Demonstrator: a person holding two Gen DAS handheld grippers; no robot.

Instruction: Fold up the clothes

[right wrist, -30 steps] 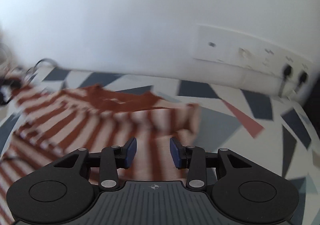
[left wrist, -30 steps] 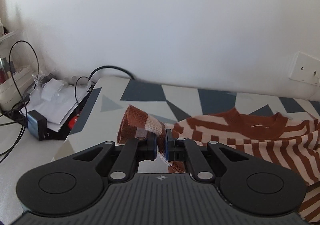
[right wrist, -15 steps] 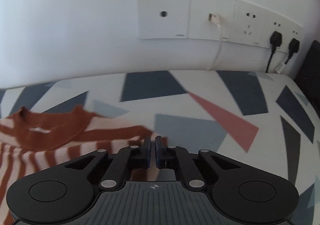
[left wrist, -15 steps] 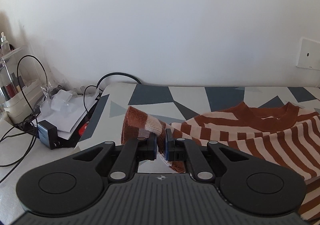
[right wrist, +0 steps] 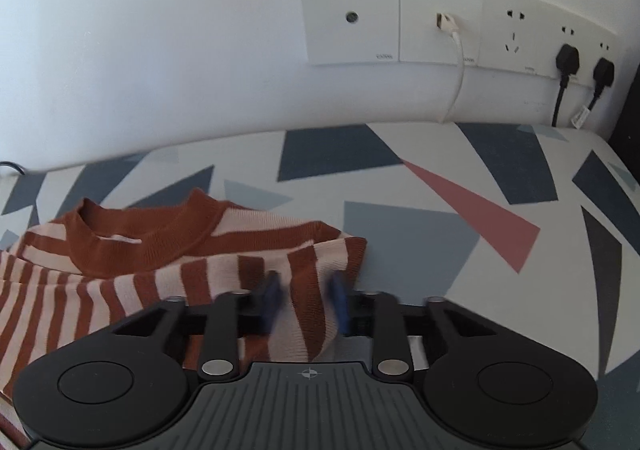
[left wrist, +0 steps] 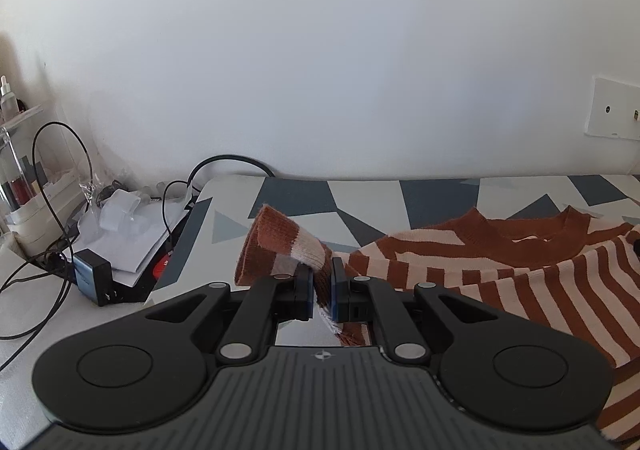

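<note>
You were in the middle of laying in the sleeves and sides of the striped sweater (left wrist: pixel 500 278), which lay spread on the tabletop (left wrist: pixel 440 202) with its collar (right wrist: pixel 140 242) towards the far wall. Your left gripper (left wrist: pixel 322 286) had its fingers drawn narrow and clamped on the sleeve (left wrist: pixel 276 246). The cuff stood up and flopped to the left beyond the fingers, lifted clear of the tabletop.

Your right gripper (right wrist: pixel 306 290) sat at the sweater's right shoulder edge. Its fingers stood apart and blurred, with a fold of striped cloth between them. The cloth did not look pinched, so I judged that side as let go or nearly so.

The next move, as I read it, called for carrying the held sleeve right, across the body, and laying it flat along the chest. It would have needed lowering before release so the cuff did not curl back. The right side needed checking for a straight fold line at the shoulder.

The sweater was a soft ribbed knit in rust-brown and pale pink bands, with a plain rust collar and cuff. It was limp and stretchy-looking and likely to bunch where pinched. The tabletop cover was smooth and printed with grey, navy and pink triangles. At the far left, off the cover, lay papers (left wrist: pixel 132 234), looping black cables and a dark charger block (left wrist: pixel 90 274), well apart from the sleeve.
</note>
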